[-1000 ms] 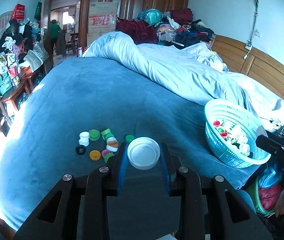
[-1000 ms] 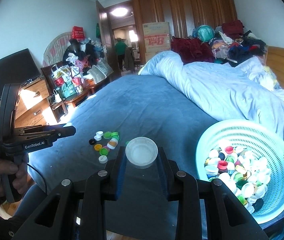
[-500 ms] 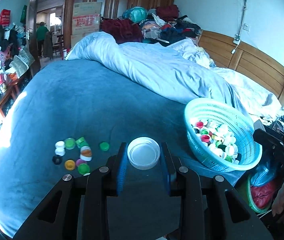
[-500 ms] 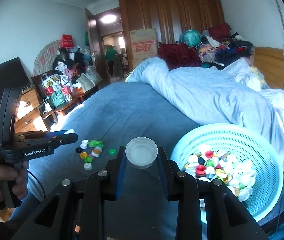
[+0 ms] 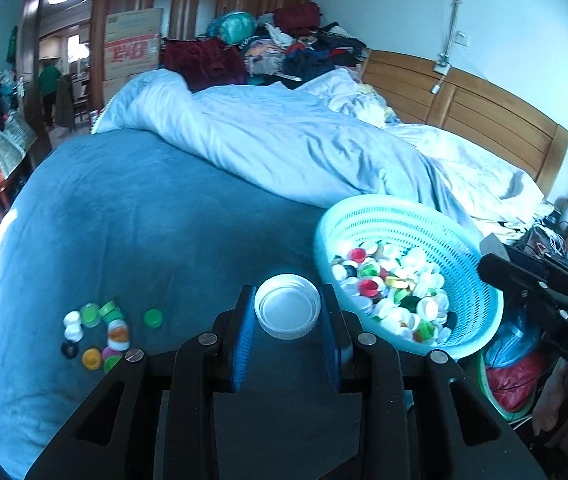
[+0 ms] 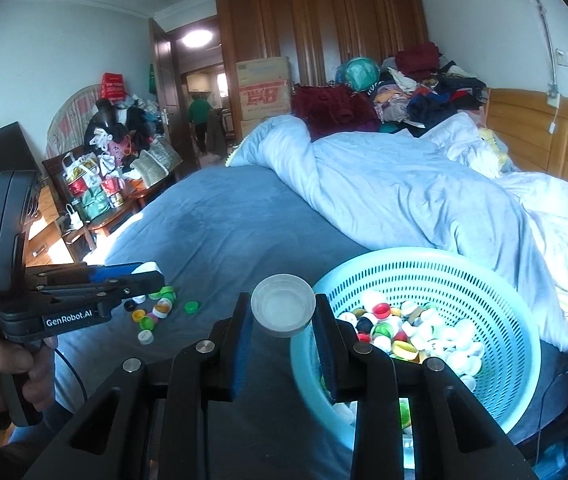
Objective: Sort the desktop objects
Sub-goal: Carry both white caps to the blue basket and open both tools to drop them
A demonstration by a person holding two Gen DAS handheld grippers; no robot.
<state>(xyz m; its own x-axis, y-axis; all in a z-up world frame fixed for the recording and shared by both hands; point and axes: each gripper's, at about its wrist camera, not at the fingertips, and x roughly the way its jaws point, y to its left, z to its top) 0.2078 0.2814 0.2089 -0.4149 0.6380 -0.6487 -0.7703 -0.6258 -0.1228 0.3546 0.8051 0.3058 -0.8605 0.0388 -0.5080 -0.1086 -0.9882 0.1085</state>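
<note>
White lids clamped in L hand-held gripper & R hand-held gripper; R lid's underside hidden.

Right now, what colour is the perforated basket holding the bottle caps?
Light turquoise; the basket shows best in the right wrist view.

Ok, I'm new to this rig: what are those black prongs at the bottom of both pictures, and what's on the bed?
Each picture comes from a camera on a hand-held gripper, looking along its two fingers. The left gripper is shut on a white lid; the right gripper is shut on a clear lid. A person's hand holds the left one. On the blue bedcover lies a cluster of loose caps, and a turquoise basket holds many more.
</note>
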